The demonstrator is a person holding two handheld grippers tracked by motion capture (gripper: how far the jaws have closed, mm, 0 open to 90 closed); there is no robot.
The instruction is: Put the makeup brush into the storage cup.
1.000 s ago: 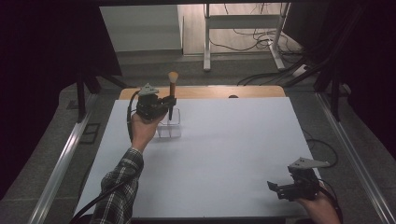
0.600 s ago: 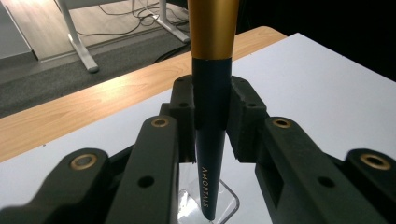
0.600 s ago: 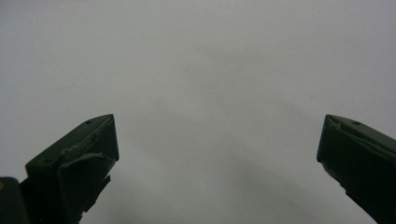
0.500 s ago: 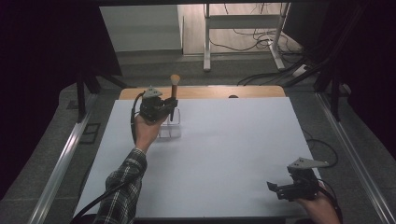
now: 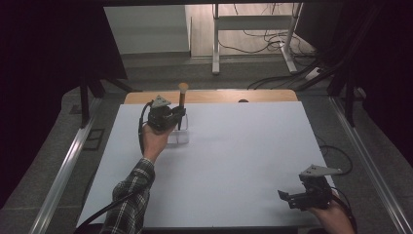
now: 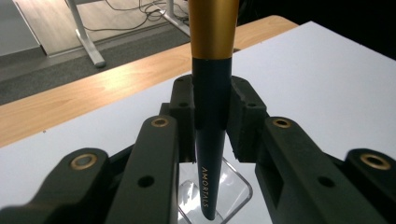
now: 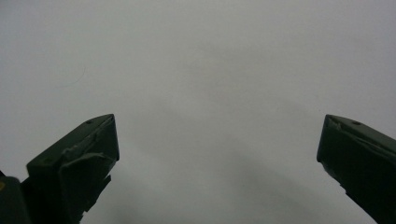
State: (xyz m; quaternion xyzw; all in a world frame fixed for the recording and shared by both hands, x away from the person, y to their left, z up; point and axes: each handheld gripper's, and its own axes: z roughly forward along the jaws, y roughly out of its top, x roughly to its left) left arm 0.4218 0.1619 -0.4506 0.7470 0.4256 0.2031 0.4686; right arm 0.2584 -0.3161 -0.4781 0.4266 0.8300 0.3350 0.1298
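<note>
1. The left hand-held gripper (image 5: 179, 117) is held up near the far left part of the white desk (image 5: 243, 161), its jaws pinching a makeup brush (image 6: 211, 121) by the dark handle.
2. The brush stands close to upright: its gold ferrule rises above the jaws, and in the high view its tan head shows above the gripper.
3. The lower tip of the handle sits over a small clear holder (image 6: 231, 191) that rests on the desk right beneath the gripper; whether the tip touches it I cannot tell.
4. White lettering runs down the handle near its tip.
5. The right hand-held gripper (image 5: 287, 197) rests low at the near right corner of the desk, well apart from the brush, its jaws spread wide with nothing between them, just bare white surface ahead.
6. A wooden strip borders the desk's far edge, just behind the brush.
</note>
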